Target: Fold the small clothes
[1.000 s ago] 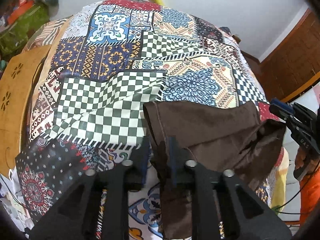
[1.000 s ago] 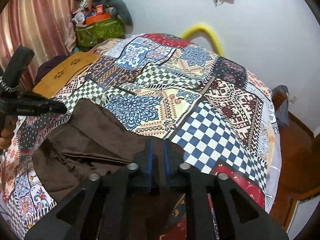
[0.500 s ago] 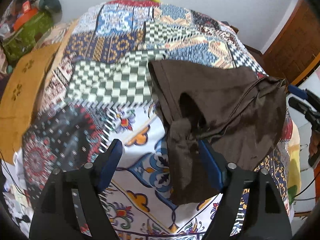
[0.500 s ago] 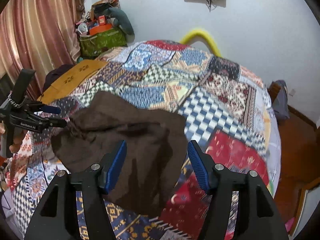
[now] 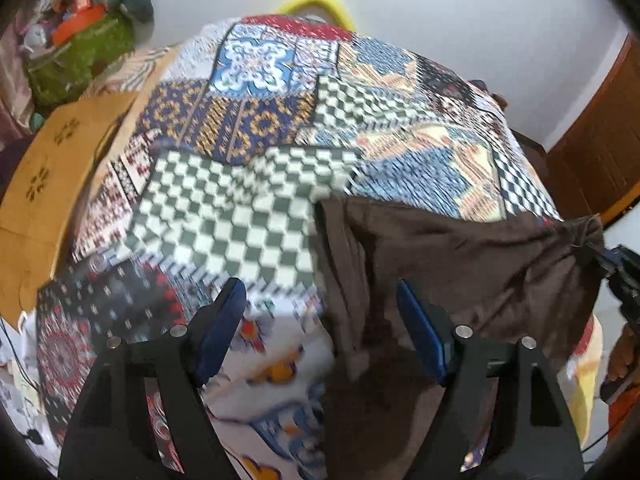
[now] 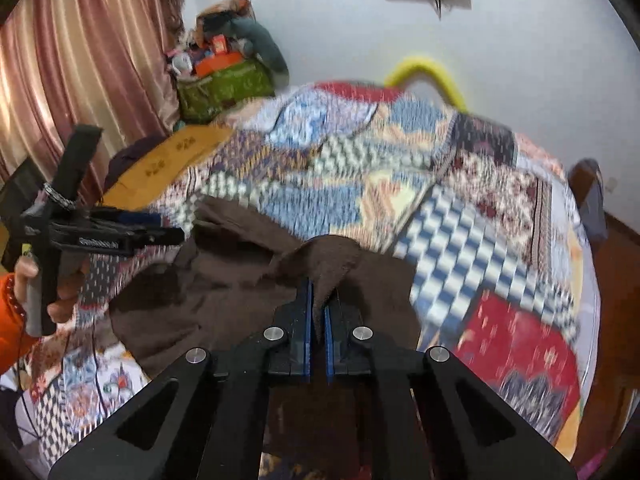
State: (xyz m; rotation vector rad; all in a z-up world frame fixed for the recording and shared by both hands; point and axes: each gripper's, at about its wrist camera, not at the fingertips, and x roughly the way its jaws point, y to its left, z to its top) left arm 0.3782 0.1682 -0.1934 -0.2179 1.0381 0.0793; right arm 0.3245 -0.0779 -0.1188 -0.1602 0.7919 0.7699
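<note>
lay rumpled on the patchwork bed [image 5: 248,216]: brown cloth [image 5: 452,264], its near edge lost under the tools and blurred in both views. gaped wide over the cloth's left edge, pads clear of it: left tool [image 5: 320,320]. had just snapped closed on a raised pinch of cloth, right tool [image 6: 318,312]. showed white lettering on the left tool's side in the right view, too smeared to read. cut off at the wrist, an orange sleeve [image 6: 8,312].
</note>
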